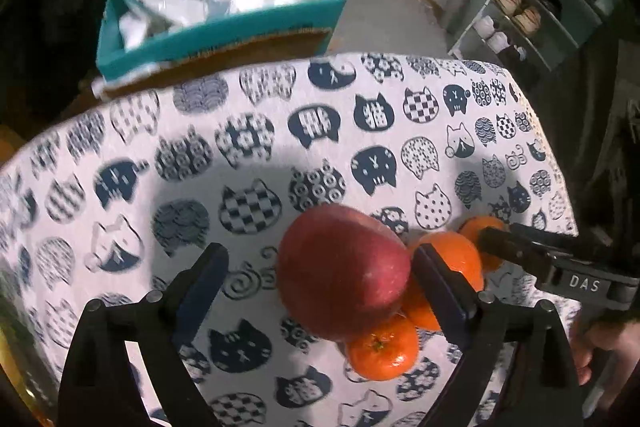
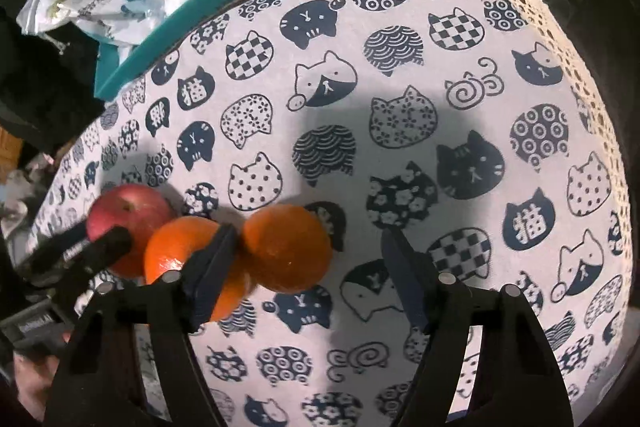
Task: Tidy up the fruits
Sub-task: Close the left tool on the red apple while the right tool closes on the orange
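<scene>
A red apple [image 1: 344, 271] lies on the cat-print tablecloth [image 1: 280, 131], touching a cluster of three oranges: one in front [image 1: 384, 351], one to the right [image 1: 452, 255], one further right [image 1: 476, 227]. My left gripper [image 1: 320, 287] is open, its jaws wide around the apple, the right finger [image 1: 444, 291] pushed between apple and oranges. My right gripper [image 2: 308, 267] is open, with an orange [image 2: 288, 247] between its jaws near the left finger [image 2: 212, 267]; a second orange [image 2: 180, 251] and the apple [image 2: 128, 215] lie left of it.
A teal box [image 1: 224, 35] holding plastic bags stands beyond the table's far edge. A shoe rack [image 1: 532, 11] is at the back right. The tablecloth's lace edge [image 2: 560, 39] runs along the right side.
</scene>
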Action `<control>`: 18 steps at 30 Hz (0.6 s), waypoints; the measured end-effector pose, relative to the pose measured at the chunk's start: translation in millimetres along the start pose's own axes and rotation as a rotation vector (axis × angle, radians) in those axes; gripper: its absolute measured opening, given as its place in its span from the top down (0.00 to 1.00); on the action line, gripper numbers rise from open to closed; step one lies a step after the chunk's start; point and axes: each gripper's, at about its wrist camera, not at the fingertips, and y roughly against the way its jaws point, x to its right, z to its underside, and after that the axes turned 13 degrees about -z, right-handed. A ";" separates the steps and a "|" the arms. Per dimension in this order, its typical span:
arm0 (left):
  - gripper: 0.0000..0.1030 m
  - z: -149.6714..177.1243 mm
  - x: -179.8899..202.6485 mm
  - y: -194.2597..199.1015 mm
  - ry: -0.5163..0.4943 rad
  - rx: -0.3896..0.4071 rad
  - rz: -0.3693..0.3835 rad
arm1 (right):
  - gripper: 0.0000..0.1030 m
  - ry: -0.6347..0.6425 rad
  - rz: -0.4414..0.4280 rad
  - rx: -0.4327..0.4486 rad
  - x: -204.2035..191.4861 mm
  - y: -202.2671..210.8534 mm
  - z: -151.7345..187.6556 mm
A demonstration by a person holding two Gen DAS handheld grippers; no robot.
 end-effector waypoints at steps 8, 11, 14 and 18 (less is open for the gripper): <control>0.07 5.8 14.2 -8.7 -0.074 -0.016 -0.012 | 0.29 0.162 0.091 -0.035 -18.1 -6.9 11.5; 0.08 6.1 11.2 -9.6 -0.060 -0.015 0.011 | 0.29 0.129 0.058 -0.051 -10.7 -6.9 11.5; 0.16 7.0 6.8 -10.4 -0.040 -0.027 0.061 | 0.31 0.109 0.028 -0.058 -6.5 -6.4 11.5; 0.26 6.9 9.8 -8.8 -0.030 -0.032 0.092 | 0.50 0.029 -0.078 -0.068 2.6 -4.3 11.5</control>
